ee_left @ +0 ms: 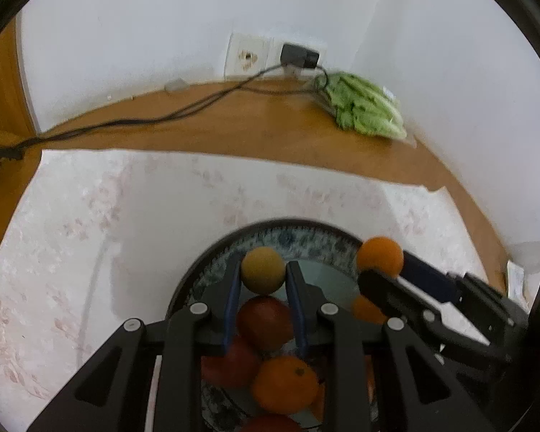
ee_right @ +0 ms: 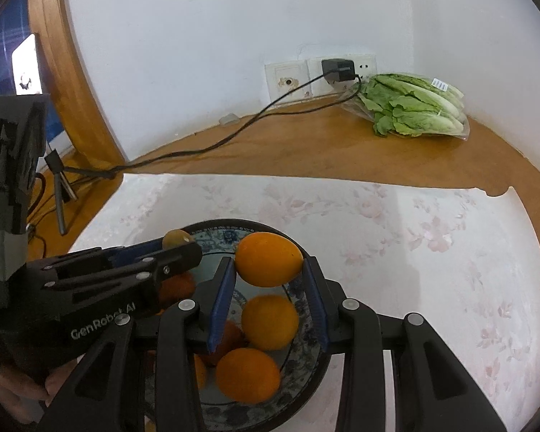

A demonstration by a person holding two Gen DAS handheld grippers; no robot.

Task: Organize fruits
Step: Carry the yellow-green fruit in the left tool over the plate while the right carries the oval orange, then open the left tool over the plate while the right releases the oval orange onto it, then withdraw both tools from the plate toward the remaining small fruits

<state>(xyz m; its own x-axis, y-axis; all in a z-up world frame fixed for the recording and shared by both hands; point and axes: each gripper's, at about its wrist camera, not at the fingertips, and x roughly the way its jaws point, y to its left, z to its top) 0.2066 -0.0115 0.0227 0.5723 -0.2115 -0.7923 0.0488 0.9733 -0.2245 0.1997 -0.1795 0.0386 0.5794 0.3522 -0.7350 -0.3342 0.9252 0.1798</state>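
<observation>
Left gripper: our left gripper (ee_left: 264, 280) pinches a small yellow-green fruit (ee_left: 263, 270) tight between its blue pads.
Right gripper: our right gripper (ee_right: 269, 270) squeezes an orange (ee_right: 269, 260) between its pads.
Where the fruits are: both held fruits hang in the air over the bowl (ee_left: 306, 237), right at our fingertips.
Bowl: it sits under both grippers on the white flowery cloth (ee_right: 414, 234). It has a blue pattern inside.
Done so far: we see many fruits in the bowl already. In the left view there are red ones (ee_left: 265, 322) and orange ones (ee_left: 285, 385) under our fingers. In the right view there are more oranges (ee_right: 270, 322) below our pads.
Left to do: we think the two held fruits still need to go down into the bowl. We see no other loose fruit on the cloth ahead of us, so the job looks nearly over.
How we hold the left one: it tips down and forward, and it sits just left of the right gripper.
How we hold the right one: it tips down too, and its tip is near the far rim of the bowl.
The two together: they are close side by side, but we cannot tell if they touch.
Far ahead: a bag of lettuce (ee_right: 417, 109) lies by the wall, well apart from us. A black cord (ee_right: 234, 136) runs across the table (ee_right: 306, 151) to a plug.
</observation>
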